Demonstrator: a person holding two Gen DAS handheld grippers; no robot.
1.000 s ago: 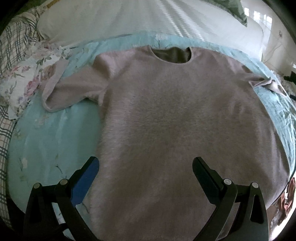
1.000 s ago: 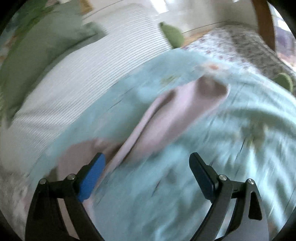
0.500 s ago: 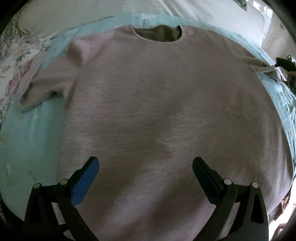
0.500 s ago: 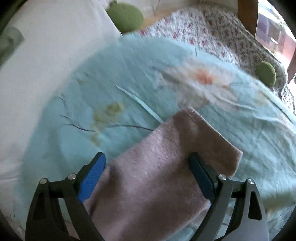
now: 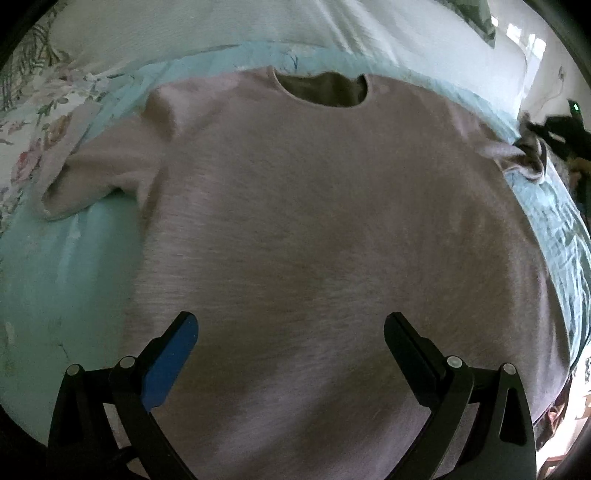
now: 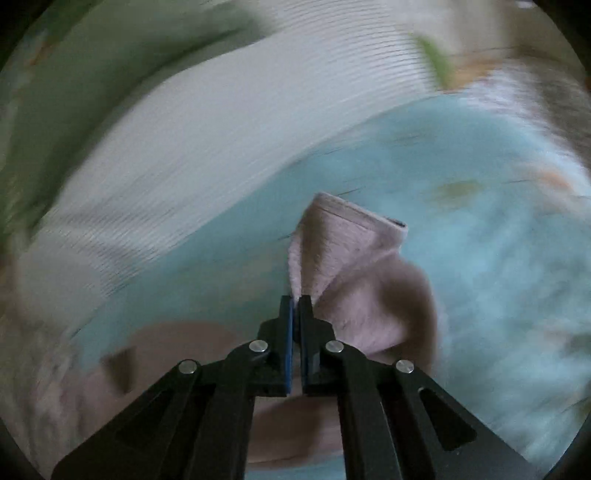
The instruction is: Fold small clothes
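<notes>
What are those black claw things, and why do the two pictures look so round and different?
Those are two hand-held grippers a person uses, each with a wide-angle camera looking along its fingers. The left gripper is open above a pinkish sweater spread flat on a light blue bedsheet. The right gripper has just closed on one sleeve, pinching it and lifting it off the sheet. That picture is blurry. A white pillow lies past the sweater's neck.

I'm looking at a bed — a pale blue floral sheet point(image 5: 66, 266) is covering it, with a white ribbed pillow point(image 6: 207, 122) lying along its far edge. A floral quilt point(image 5: 33, 110) is bunching at one side, and daylight is pouring through a window point(image 5: 524, 37) — the room beyond is blurring.
</notes>
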